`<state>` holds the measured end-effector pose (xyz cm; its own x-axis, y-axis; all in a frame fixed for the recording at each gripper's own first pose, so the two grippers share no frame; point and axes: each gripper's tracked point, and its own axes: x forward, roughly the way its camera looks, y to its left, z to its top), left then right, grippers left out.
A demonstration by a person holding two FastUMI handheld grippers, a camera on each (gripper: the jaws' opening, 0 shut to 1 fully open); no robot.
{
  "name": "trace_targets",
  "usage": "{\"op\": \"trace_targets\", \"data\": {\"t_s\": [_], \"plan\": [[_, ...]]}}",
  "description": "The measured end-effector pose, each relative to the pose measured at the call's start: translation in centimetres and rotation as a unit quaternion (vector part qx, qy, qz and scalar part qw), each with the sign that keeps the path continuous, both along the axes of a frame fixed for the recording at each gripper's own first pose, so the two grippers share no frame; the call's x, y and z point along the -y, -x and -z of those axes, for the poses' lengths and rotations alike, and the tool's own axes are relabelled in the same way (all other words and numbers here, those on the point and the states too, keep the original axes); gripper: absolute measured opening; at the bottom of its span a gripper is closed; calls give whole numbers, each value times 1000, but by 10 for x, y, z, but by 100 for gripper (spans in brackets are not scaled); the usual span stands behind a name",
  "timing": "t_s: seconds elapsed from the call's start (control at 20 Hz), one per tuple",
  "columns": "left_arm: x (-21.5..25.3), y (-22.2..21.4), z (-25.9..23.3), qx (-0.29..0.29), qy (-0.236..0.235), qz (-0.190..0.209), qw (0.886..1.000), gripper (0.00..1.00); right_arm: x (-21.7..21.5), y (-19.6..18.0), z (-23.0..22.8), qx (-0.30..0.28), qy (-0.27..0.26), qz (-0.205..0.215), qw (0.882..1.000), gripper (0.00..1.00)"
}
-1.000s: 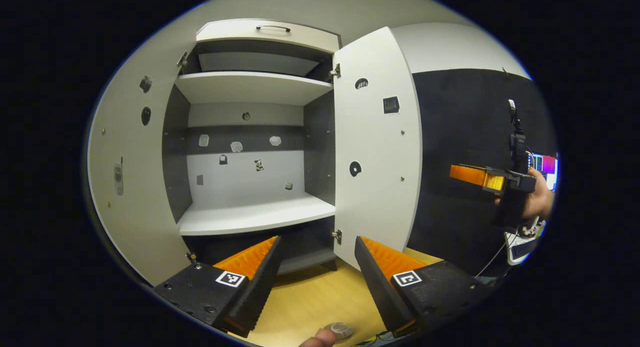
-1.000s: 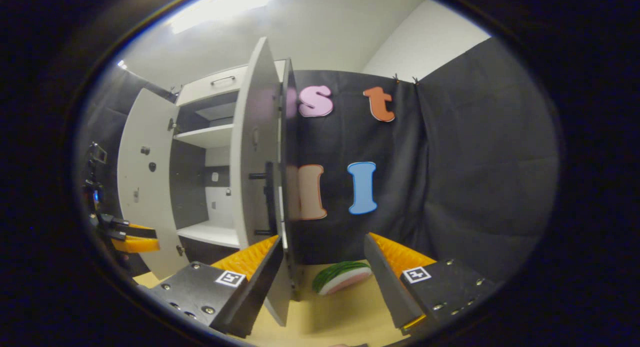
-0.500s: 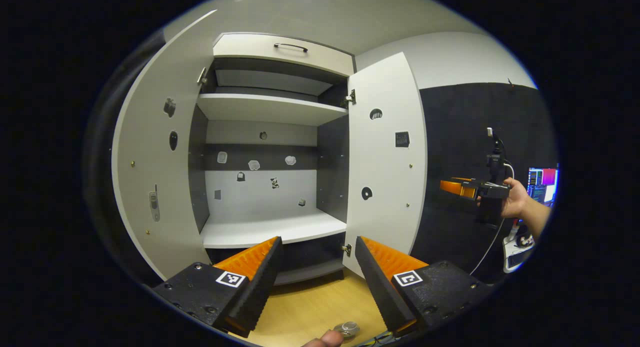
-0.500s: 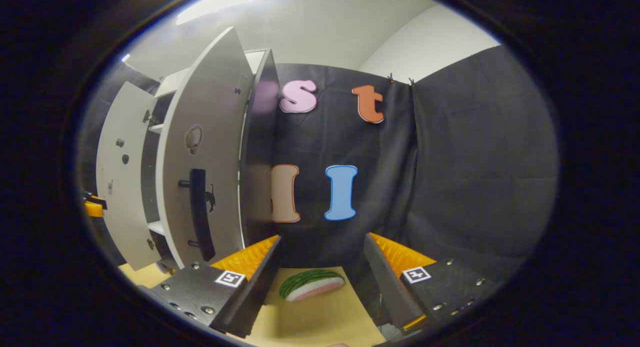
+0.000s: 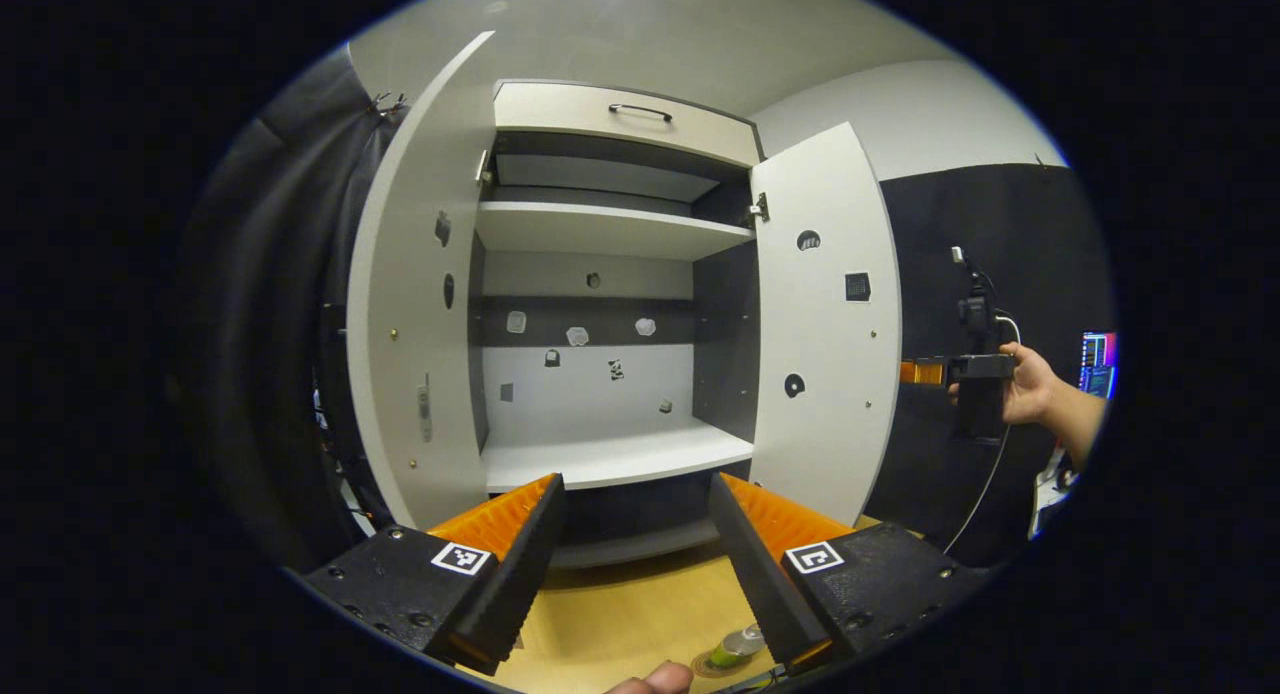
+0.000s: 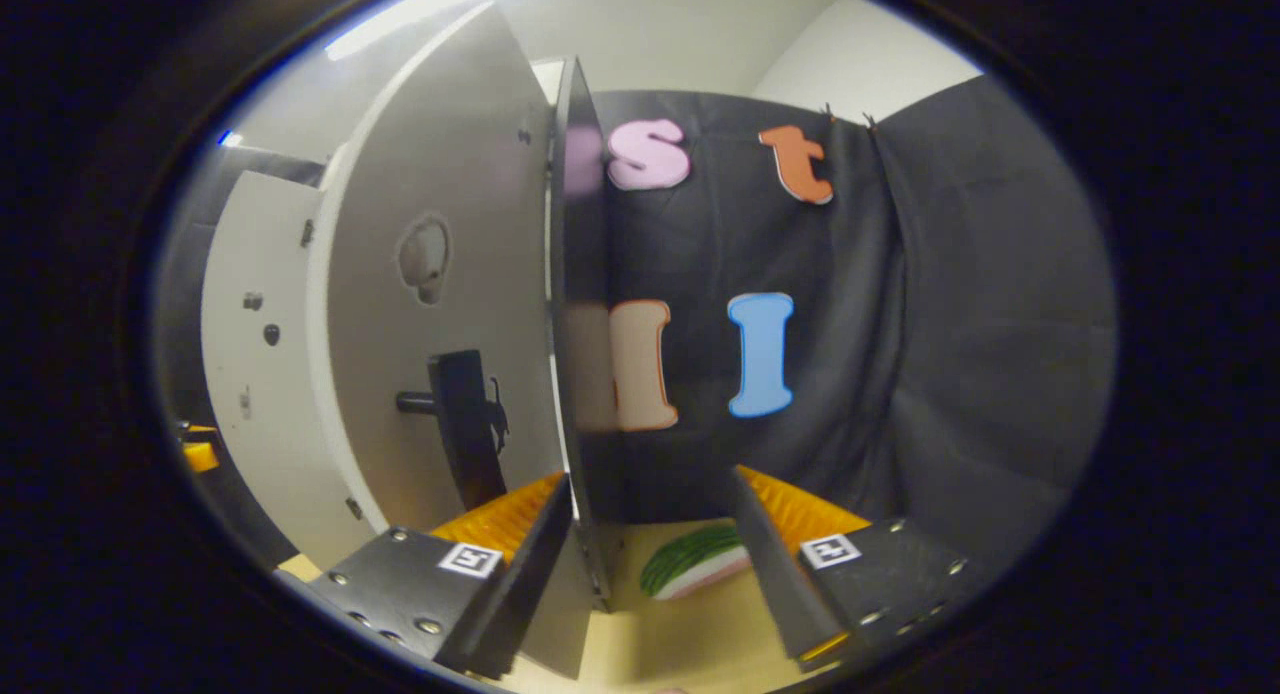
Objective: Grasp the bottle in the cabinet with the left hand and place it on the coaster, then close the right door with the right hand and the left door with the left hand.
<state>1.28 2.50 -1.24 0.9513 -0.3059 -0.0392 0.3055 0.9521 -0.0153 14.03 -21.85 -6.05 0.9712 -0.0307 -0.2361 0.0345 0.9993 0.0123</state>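
Note:
The white cabinet (image 5: 610,459) stands with both doors wide and bare shelves. My left gripper (image 5: 634,494) is open in front of it, above the wooden table, holding nothing. A small bottle (image 5: 735,646) with a green body stands on a round coaster (image 5: 706,666) at the bottom edge, beside my right finger. Past the right door (image 5: 825,354), a hand holds my right gripper (image 5: 925,371). In the right gripper view my right gripper (image 6: 652,484) is open, and the right door's (image 6: 440,274) free edge stands between its fingers. The door's black handle (image 6: 465,429) is just left of them.
The left door (image 5: 415,324) swings out towards the dark cloth wall. A toy watermelon slice (image 6: 695,572) lies on the table (image 6: 690,644) behind the right door. A lit screen (image 5: 1097,362) and cables sit at the far right.
My left gripper has drawn back from the cabinet, and the bottle on its coaster now shows below it. My right gripper has come round to the right door's outer face and edge.

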Motion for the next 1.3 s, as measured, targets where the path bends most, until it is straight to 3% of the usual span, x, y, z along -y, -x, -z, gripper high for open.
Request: {"op": "trace_targets", "data": {"t_s": [0.15, 0.3, 0.65, 0.7, 0.95, 1.1, 1.15, 1.3], "plan": [[-16, 5, 4, -8, 4, -21, 1000, 92, -21, -3, -14, 18, 31, -12, 999, 84], [-23, 3, 8, -15, 10, -30, 999, 92, -47, -5, -9, 23, 24, -30, 999, 88], [-44, 16, 9, -9, -2, -55, 998, 92, -54, -14, -7, 25, 9, -18, 999, 87], [-48, 18, 11, -12, 0, -57, 998, 92, -55, -13, -7, 26, 9, -20, 999, 84], [-64, 23, 12, -16, 20, -63, 998, 92, -59, -21, -7, 32, 14, -15, 999, 87], [-86, 26, 2, 0, 22, -88, 996, 92, -64, -22, -6, 44, 5, -23, 999, 88], [-88, 27, -1, 6, 21, -91, 996, 92, -65, -22, -7, 49, 3, -23, 999, 84], [-113, 27, -7, 19, 13, -120, 993, 92, -77, -26, -7, 52, -2, -20, 998, 88]]}}
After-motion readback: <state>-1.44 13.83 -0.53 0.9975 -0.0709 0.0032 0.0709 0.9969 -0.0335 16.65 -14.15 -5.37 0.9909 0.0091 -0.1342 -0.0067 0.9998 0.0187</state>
